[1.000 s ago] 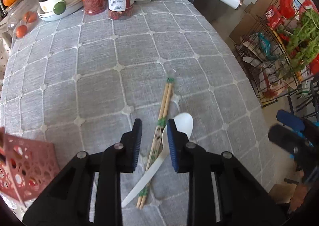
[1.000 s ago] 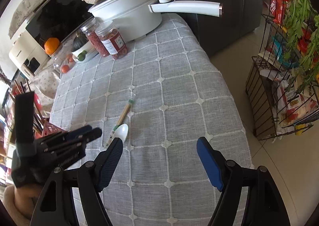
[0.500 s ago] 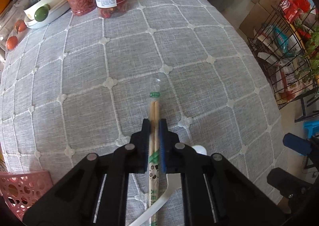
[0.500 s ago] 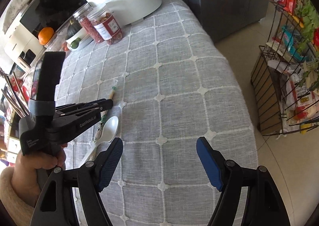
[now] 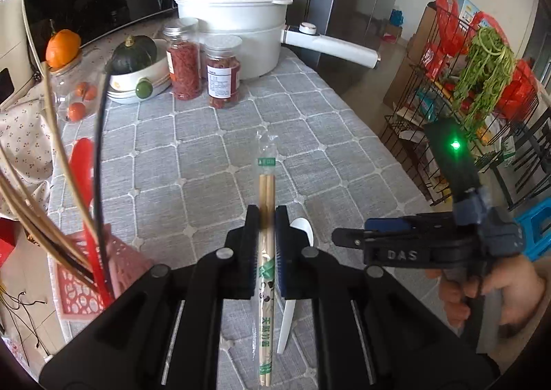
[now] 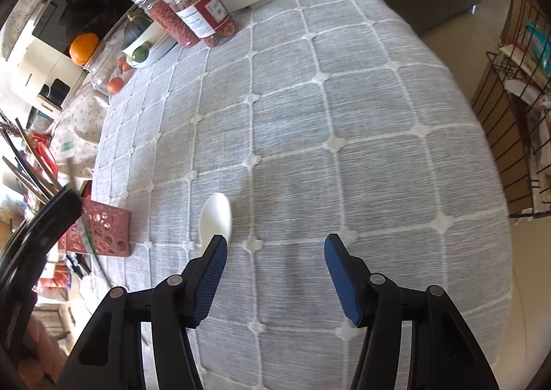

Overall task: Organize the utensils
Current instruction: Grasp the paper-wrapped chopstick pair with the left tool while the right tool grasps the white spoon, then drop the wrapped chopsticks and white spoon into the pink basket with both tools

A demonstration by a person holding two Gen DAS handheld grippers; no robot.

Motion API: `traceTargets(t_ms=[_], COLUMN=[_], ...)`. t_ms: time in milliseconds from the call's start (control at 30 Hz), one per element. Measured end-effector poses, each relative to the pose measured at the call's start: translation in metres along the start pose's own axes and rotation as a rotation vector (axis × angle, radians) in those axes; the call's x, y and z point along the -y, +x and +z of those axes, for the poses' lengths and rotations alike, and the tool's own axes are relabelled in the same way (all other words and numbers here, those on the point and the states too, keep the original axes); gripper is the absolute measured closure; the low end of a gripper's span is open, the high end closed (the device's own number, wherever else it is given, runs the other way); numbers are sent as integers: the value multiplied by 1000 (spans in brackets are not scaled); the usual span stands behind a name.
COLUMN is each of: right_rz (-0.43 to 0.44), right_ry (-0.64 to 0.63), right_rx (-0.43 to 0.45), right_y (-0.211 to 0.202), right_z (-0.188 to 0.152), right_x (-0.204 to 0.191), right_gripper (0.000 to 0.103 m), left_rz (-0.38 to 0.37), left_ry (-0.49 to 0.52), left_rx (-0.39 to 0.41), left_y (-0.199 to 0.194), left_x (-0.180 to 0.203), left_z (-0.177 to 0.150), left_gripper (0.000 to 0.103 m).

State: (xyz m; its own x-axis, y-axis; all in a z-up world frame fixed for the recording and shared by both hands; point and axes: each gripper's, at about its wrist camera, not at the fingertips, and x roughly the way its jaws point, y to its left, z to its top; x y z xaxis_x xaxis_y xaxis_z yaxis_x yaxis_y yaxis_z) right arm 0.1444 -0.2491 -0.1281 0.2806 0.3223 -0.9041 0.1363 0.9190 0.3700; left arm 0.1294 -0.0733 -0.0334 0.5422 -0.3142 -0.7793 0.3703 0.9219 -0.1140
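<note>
**Chopsticks pinched and lifted; spoon left on the cloth**

Along the far edge of the table (image 5: 303, 135) stand a white pot (image 5: 237, 31), two red-filled jars (image 5: 203, 69) and a bowl holding a dark squash (image 5: 134, 55). A pink perforated basket (image 5: 82, 283), already bristling with sticks and a red utensil, sits at the near left (close beside the left arm). A wire rack (image 5: 482, 86) of groceries stands off the table's right side.

The left tongs (image 5: 267, 245) are pressed together on the wrapped chopsticks (image 5: 266, 204), which stick out both ways between the pads. The white spoon (image 6: 216, 217) lies on the cloth just beside the right tongs' (image 6: 275, 252) left pad; those jaws are closing, with nothing between them.

Half a second ago the chopsticks were being pinched low against the cloth; now the left view takes in the whole table, and the chopsticks are raised.
</note>
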Motion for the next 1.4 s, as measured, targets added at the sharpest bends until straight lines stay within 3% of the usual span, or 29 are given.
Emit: traceTargets(t_ms=[167, 267, 333, 400, 467, 533, 667, 800, 933, 1233, 1333, 1400], right_rz=[51, 51, 48, 45, 82, 91, 65, 81, 61, 67, 74, 63], right_ry=[0, 1, -5, -18, -40, -48, -83, -95, -132, -233, -264, -301], right_rx=[-32, -39, -36, -18, -22, -34, 7, 109, 237, 610, 708, 768], right_y=[20, 33, 39, 41, 44, 48, 39, 8, -24, -108, -122, -125], right_z=[6, 11, 13, 15, 15, 13, 10, 10, 6, -23, -36, -43], right_x=[-15, -21, -26, -31, -34, -35, -41, -47, -59, -111, -136, -156], right_gripper=[52, 59, 69, 71, 91, 99, 100, 100, 100, 100, 100, 100], left_rz=[-12, -22, -24, -17, -10, -2, 77, 196, 259, 317, 258, 227], left_ry=[-30, -58, -77, -95, -122, -162, -267, -327, -339, -366, -371, -369], left_rx=[56, 98, 123, 157, 200, 266, 477, 648, 750, 716, 655, 605], left_y=[-36, -52, -61, -70, -80, -91, -114, -114, -99, -73, -67, -68], left_x=[-9, -17, -24, -32, -42, -54, -77, -93, -106, -125, -129, -129], left_z=[-15, -22, -25, -28, -29, -28, -26, -28, -32, -38, -40, -42], left_gripper=[93, 93, 93, 93, 93, 93, 93, 93, 93, 93, 92, 84])
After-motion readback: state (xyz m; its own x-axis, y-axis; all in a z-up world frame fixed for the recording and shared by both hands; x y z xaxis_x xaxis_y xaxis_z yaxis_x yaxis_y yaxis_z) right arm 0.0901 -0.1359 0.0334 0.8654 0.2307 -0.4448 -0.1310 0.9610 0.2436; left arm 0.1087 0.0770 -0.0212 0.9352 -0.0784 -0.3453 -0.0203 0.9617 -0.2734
